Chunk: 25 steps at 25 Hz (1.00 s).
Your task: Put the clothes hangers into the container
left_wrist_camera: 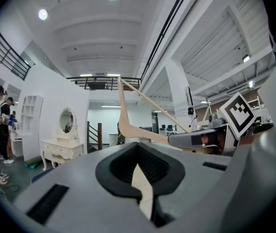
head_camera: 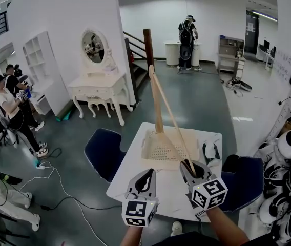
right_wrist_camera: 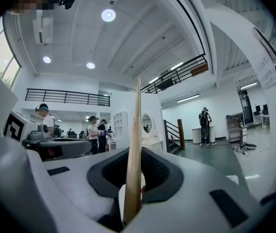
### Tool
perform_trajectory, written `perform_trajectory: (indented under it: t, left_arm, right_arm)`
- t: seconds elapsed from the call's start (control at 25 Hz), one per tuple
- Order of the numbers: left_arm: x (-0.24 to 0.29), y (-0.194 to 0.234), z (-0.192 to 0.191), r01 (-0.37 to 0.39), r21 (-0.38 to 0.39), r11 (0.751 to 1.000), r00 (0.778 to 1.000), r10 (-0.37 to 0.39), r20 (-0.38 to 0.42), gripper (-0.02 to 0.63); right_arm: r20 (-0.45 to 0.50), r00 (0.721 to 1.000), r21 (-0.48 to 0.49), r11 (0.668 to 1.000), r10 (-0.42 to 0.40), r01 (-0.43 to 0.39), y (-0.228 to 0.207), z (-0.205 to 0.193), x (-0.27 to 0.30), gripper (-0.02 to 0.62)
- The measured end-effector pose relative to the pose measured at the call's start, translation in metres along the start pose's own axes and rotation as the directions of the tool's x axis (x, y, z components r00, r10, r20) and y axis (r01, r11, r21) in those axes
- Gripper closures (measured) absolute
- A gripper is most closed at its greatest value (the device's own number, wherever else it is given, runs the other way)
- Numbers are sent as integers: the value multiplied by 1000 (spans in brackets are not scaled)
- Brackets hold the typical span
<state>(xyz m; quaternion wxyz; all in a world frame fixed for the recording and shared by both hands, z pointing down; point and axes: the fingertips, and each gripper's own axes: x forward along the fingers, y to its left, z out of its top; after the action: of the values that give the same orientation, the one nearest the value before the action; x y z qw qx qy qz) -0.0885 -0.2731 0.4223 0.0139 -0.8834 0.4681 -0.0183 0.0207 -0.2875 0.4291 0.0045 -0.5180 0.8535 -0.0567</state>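
Showing a white table point(head_camera: 127, 168) with a cream perforated container point(head_camera: 146, 143) resting on it, beyond both grippers. A wooden clothes hanger point(head_camera: 157, 104) is held raised on the near side of the container, its arms slanting up and away towards the far side of the room. The right gripper point(head_camera: 189, 164) grasps the hanger's near end, jaws clamped on the wood. The left gripper point(head_camera: 148, 172) hovers just left of it over the near part of the table, jaws drawn together with nothing between them.

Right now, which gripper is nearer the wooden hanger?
Right. The right gripper is shut on the lower end of the wooden hanger; the left gripper sits to its left, clear of it.
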Motion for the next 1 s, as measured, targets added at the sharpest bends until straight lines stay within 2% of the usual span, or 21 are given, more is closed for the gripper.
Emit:
perform_trajectory:
  t: [0.48, 1.0]
  left_arm:
    - [50, 20, -15, -30, -14, 999, 999, 29, -34, 603]
    - [89, 26, -37, -45, -39, 998, 994, 41, -96, 603]
  right_arm:
    - [-40, 999, 9, 1000, 18, -17, -41, -11, 48, 532]
    - [-130, 991, 40, 999, 25, -20, -82, -43, 82, 532]
